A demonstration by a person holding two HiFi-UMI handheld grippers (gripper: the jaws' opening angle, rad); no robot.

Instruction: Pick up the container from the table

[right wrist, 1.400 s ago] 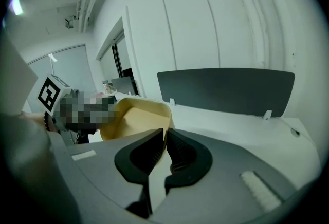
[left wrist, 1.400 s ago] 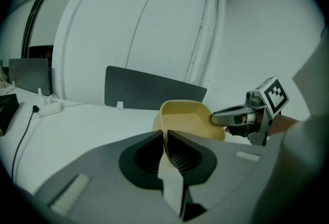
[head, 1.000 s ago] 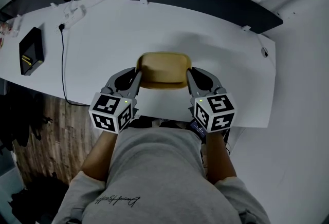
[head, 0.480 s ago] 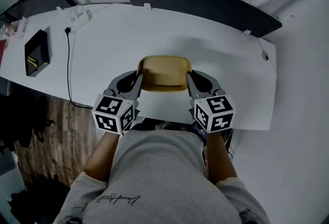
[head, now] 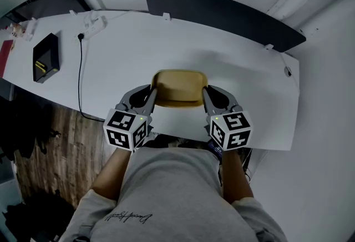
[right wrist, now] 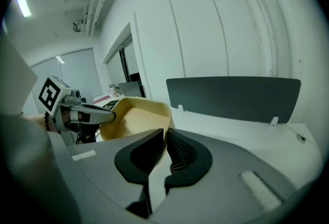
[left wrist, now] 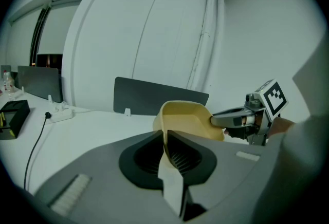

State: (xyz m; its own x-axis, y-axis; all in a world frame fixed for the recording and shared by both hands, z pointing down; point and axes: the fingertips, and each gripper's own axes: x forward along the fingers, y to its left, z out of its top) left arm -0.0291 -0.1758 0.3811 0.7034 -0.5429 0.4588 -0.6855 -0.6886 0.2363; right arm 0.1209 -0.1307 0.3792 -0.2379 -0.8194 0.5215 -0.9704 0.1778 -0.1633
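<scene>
White curved counter (head: 244,80), pale walls, dark divider panel (head: 222,10) along the far edge at upper centre. A tan container (head: 178,86) is seen at frame centre, close to the counter's near edge, and is gripped from both sides. The fingers of the left gripper (head: 150,94) are clamped on its left rim, those of the right gripper (head: 206,95) on its right rim. Whether the base is clear of the counter cannot be told.

For a clean lift, both hands are best raised together and level, so the thin rims are not twisted.

A black box (head: 44,58), cable (head: 79,77) and power strip (head: 93,25) are noted well apart at upper left. Nothing is judged to stand in the way.
</scene>
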